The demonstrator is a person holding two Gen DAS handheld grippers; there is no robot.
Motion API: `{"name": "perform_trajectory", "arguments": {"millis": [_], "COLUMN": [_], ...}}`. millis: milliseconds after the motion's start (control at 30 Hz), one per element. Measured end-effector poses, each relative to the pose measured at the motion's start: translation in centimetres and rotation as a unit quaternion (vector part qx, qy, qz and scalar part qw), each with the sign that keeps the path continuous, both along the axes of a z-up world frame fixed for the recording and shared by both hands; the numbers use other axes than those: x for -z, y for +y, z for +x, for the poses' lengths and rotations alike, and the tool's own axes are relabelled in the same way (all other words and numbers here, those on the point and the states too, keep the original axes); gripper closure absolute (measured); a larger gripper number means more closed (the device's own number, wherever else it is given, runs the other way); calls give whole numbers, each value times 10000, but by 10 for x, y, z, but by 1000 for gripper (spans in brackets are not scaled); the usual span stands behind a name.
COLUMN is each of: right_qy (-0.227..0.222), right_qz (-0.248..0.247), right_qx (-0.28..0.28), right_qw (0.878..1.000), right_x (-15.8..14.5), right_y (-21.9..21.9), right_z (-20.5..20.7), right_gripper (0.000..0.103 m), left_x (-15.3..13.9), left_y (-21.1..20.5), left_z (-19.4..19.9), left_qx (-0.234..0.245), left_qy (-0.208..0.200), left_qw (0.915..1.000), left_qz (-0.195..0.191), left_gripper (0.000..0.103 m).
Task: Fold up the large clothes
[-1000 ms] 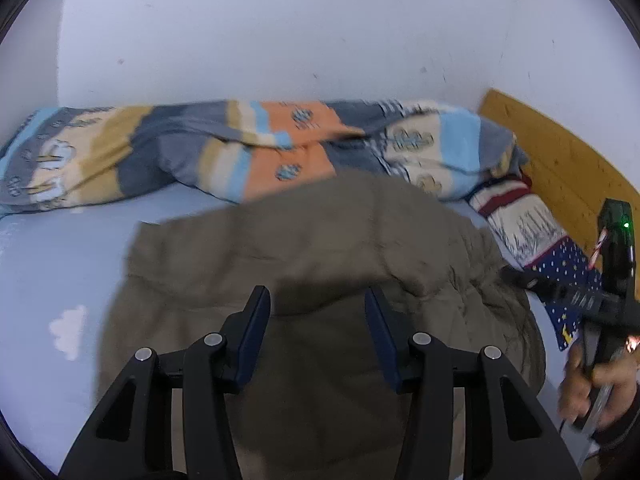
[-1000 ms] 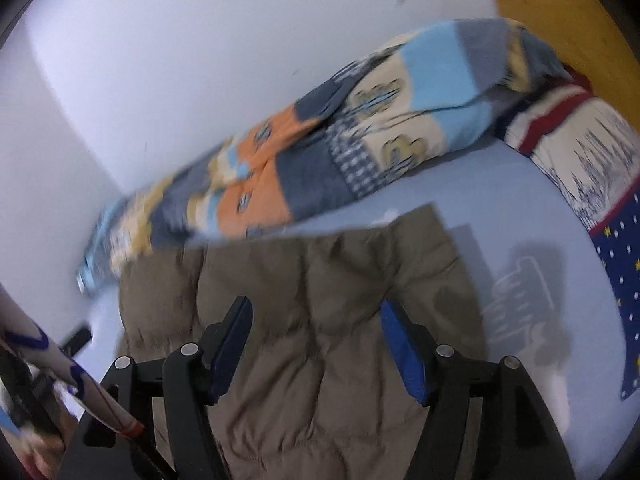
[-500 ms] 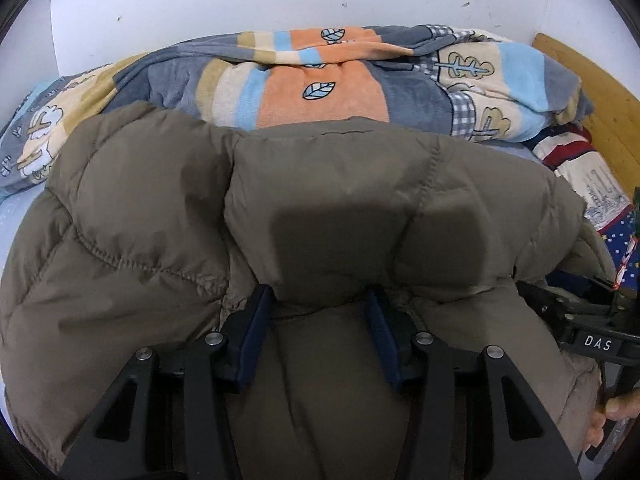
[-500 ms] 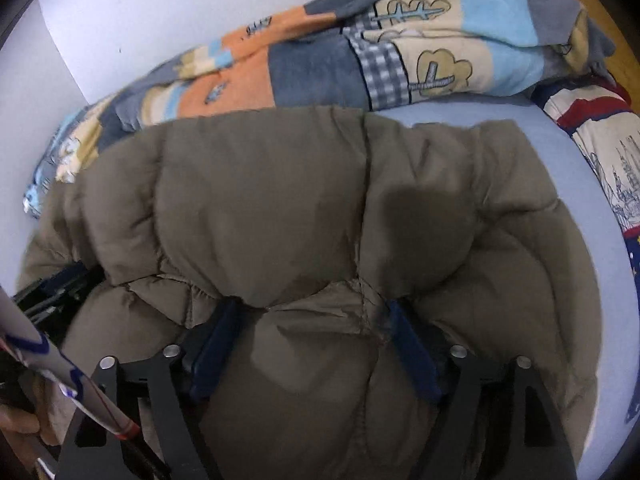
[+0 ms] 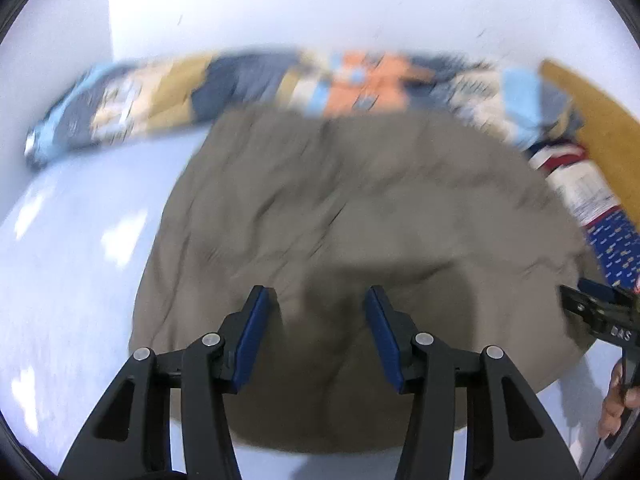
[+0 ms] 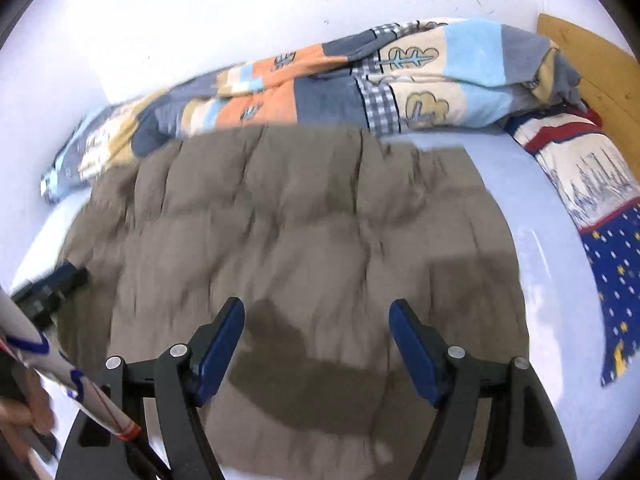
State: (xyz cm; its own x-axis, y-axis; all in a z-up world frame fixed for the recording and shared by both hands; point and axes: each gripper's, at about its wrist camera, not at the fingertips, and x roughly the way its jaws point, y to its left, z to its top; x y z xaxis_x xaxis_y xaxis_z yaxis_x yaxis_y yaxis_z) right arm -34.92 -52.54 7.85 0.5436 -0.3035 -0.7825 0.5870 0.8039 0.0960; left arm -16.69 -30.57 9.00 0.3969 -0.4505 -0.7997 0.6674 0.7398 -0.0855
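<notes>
A large olive-brown quilted jacket [image 5: 360,216] lies spread on the pale blue bed sheet [image 5: 72,248]; it also shows in the right wrist view [image 6: 312,224]. My left gripper [image 5: 318,300] is open and empty, raised above the jacket's near part. My right gripper [image 6: 316,312] is open and empty, raised above the jacket's near part. The right gripper shows at the right edge of the left wrist view [image 5: 596,312]. The left gripper shows at the left edge of the right wrist view [image 6: 48,288]. The left view is motion-blurred.
A patchwork blanket [image 6: 360,76] lies bunched along the white wall behind the jacket. A patterned pillow [image 6: 588,184] and a wooden headboard [image 6: 592,56] are at the right. Bare sheet [image 6: 556,280] lies right of the jacket.
Both grippers were pressed into the jacket half a second ago. Now they have pulled back and up, open and empty, and the jacket lies flatter on the bed.
</notes>
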Motion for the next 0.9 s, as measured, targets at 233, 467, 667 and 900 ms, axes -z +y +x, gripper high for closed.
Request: {"name": "perform_trajectory", "arguments": {"millis": [233,467,667,900], "right_qy": [-426,-1160,-1248,-862], "right_qz": [912,555,919,732], "right_qx": [264,365,766,986], "right_qw": [9946,9910,9849,9887], "right_x": [10,-53,-36,-13], "right_y": [12,50,35,6], "right_z": [-45,-128,-144,-128], "right_gripper": [21,18,20,53], "left_x": [-37,-59,-39,-10], "left_y": [44,115,116,95], "left_z": [-39,-67,-41,-17], "left_qx": [82,-427,-783,-1005], "left_qy": [-122,-456,-251,-314], "left_qw": [9998,9955,9948,9944], "left_qz": [-126,-709,-594,-15], "left_gripper": [53,45,45,45]}}
